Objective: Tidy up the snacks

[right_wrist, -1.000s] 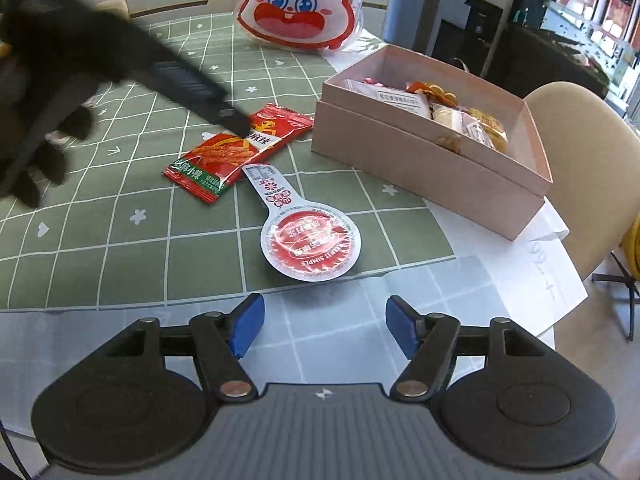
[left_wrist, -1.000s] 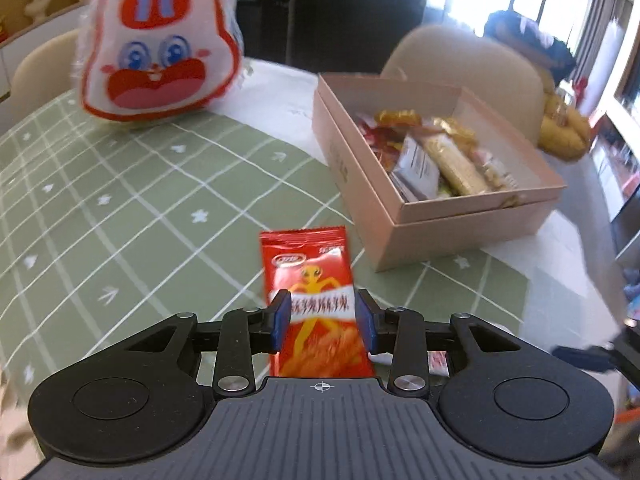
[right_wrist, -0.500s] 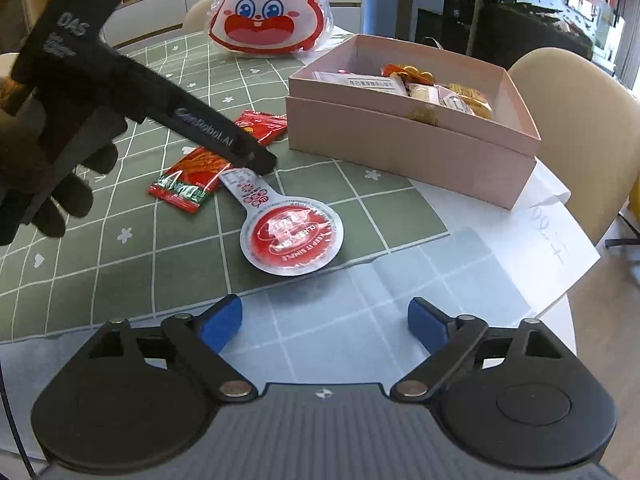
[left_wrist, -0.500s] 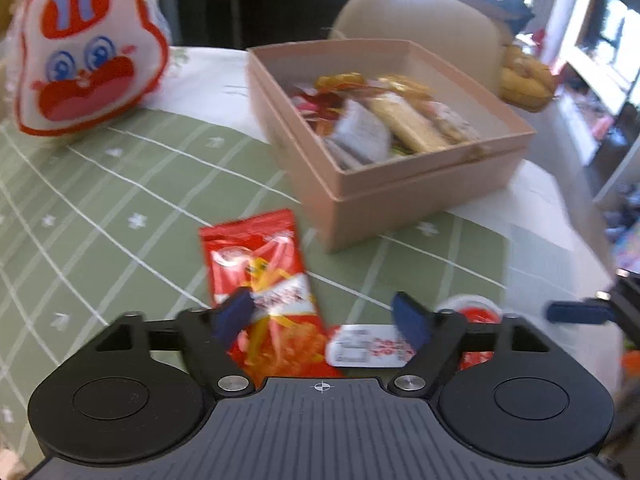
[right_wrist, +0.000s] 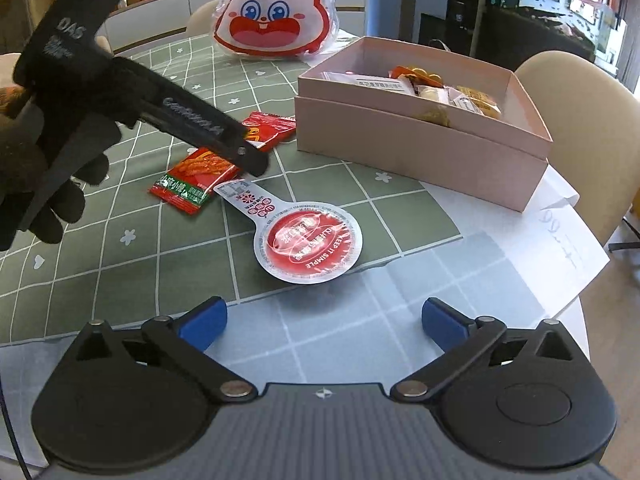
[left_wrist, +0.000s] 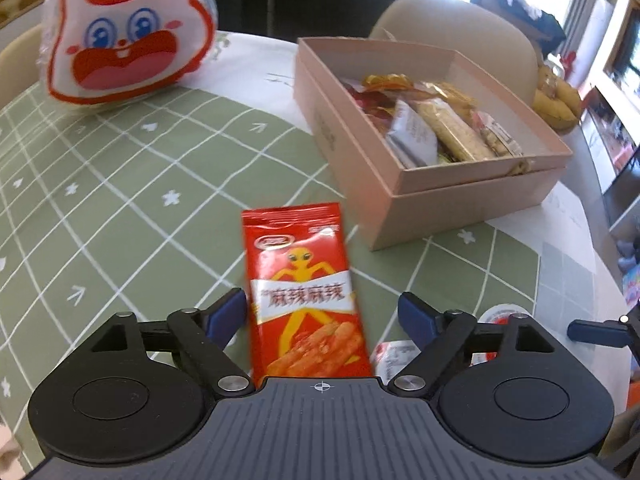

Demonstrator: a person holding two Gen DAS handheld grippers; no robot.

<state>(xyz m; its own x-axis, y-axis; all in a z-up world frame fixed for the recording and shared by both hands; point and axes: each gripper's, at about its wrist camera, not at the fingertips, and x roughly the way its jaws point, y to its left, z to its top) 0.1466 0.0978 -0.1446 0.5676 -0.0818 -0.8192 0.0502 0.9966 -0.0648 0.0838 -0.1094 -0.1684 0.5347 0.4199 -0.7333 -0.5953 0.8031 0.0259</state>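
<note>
Now that my left gripper (left_wrist: 320, 314) has let go, jaws wide, red packet (left_wrist: 306, 292) lies on table btwn them, near box (left_wrist: 472, 196). Right gripper (right_wrist: 322, 322) wide, empty. Regrasp req'd.

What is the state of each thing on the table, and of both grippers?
Pink box: open, no lid on it, part filled with snacks.
Red snack packet: sealed, flat on the table, between the left gripper's jaws, not gripped.
Round jelly cup: foil lid sealed, on the table.
Rabbit bag: upright, closed.
Left gripper: open.
Right gripper: open, empty.
</note>
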